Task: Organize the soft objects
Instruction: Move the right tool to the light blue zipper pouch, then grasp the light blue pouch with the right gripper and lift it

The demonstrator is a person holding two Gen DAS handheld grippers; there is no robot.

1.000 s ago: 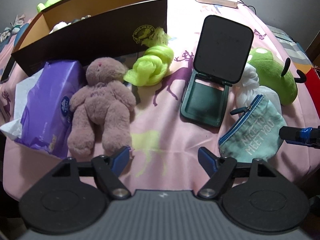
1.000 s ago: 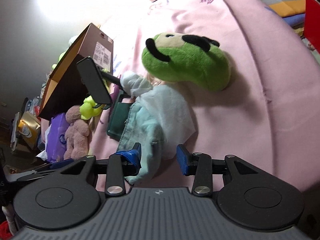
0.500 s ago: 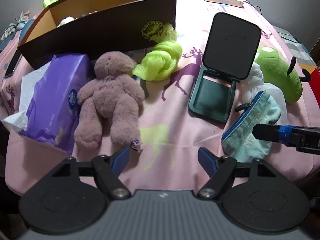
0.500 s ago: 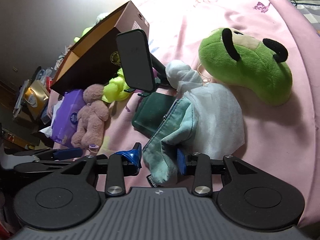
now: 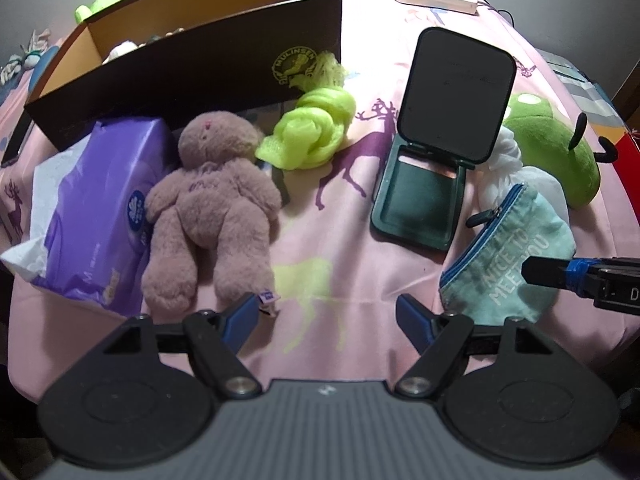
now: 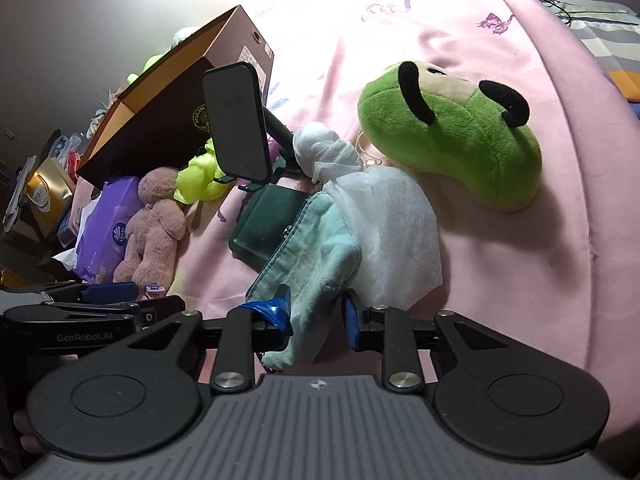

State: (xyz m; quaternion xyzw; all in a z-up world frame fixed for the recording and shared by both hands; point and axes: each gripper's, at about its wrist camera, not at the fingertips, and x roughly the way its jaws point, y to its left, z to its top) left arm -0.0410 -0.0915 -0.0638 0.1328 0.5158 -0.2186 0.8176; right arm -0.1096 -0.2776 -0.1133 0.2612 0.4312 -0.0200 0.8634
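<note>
Teal zip pouch [image 6: 316, 240] lies on the pink cloth [image 6: 520, 260] between the dark green case [image 6: 268, 224] and the white fabric bundle [image 6: 384, 224], its near end pinched in the right gripper's [image 6: 316, 314] jaws. Left gripper [image 5: 326, 314] hovers with jaws spread wide beside the pink teddy's [image 5: 208, 208] feet.

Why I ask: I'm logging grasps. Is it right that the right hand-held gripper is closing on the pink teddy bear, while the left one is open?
Not quite. The right hand-held gripper is closing on the teal pouch, as the right wrist view shows. The left hand-held gripper is open, beside the pink teddy bear.
</note>
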